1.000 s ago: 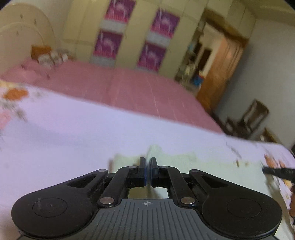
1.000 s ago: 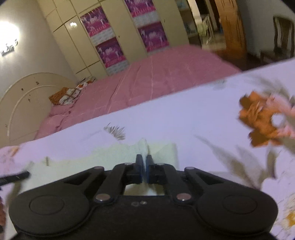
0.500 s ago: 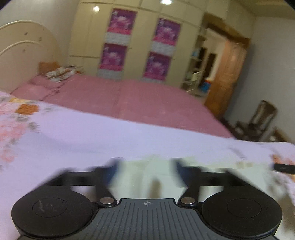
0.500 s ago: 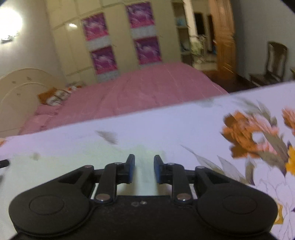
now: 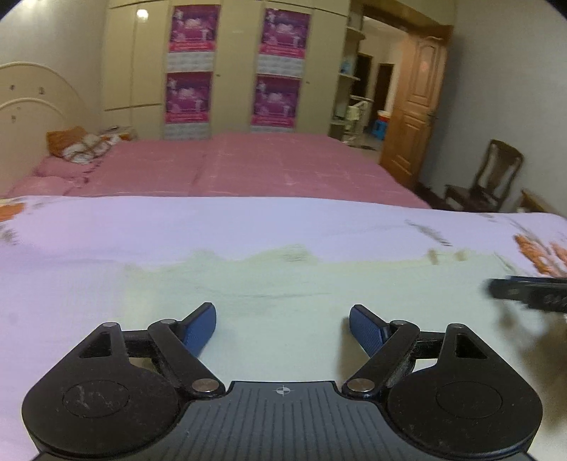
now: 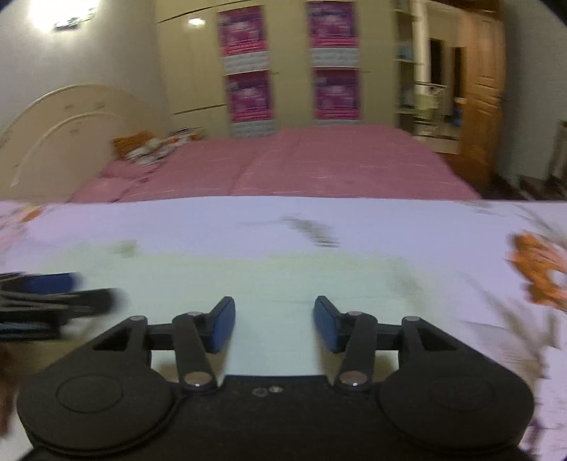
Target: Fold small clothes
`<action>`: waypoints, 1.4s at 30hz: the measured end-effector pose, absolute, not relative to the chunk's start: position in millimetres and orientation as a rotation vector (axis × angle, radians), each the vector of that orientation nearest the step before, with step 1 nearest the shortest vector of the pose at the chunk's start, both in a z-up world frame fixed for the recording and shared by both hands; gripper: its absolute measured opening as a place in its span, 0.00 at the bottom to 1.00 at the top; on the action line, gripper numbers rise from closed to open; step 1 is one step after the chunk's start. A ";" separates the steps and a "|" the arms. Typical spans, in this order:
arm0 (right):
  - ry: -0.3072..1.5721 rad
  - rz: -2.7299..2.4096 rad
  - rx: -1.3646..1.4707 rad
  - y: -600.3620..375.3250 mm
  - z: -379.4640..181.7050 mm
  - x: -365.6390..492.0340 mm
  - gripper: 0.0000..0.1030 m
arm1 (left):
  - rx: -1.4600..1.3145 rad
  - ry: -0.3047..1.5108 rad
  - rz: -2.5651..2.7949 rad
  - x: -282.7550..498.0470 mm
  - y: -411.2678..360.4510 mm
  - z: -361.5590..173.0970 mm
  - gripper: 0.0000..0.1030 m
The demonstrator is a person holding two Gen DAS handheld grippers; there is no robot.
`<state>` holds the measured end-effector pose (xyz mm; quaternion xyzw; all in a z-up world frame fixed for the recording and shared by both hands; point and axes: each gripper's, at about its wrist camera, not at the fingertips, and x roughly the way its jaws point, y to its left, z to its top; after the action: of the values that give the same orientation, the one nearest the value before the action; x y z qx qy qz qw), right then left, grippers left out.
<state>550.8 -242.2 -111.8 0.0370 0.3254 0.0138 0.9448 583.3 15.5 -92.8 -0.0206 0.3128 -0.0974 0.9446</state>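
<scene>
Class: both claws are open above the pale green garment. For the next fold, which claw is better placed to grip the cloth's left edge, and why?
The left claw. The pale green garment ends just left of its fingers, while the right claw sits over the cloth's right part, near the orange flower print.

We are in a home bedroom. A wide bed with a pink cover [image 5: 269, 166] fills the middle of the room, with a cream arched headboard [image 5: 32, 106] and a pile of pillows [image 5: 78, 145] at its left end. Behind it stands a tall cream wardrobe [image 5: 230, 67] with purple posters [image 5: 193, 32] on its doors. A wooden door [image 5: 413, 106] is open at the right, with a dark wooden chair [image 5: 492, 177] near it. Closest to us lies a lilac flowered sheet [image 5: 248, 223].
</scene>
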 end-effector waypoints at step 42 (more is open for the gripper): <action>0.671 0.107 -0.011 -197.9 -119.0 446.5 0.42 | 0.065 0.685 -0.170 474.3 -48.6 -80.3 0.80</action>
<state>446.5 -197.9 -119.0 -0.0055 0.3293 0.0526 0.9427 474.3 -48.6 -80.3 0.0316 0.3354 -0.0834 0.9378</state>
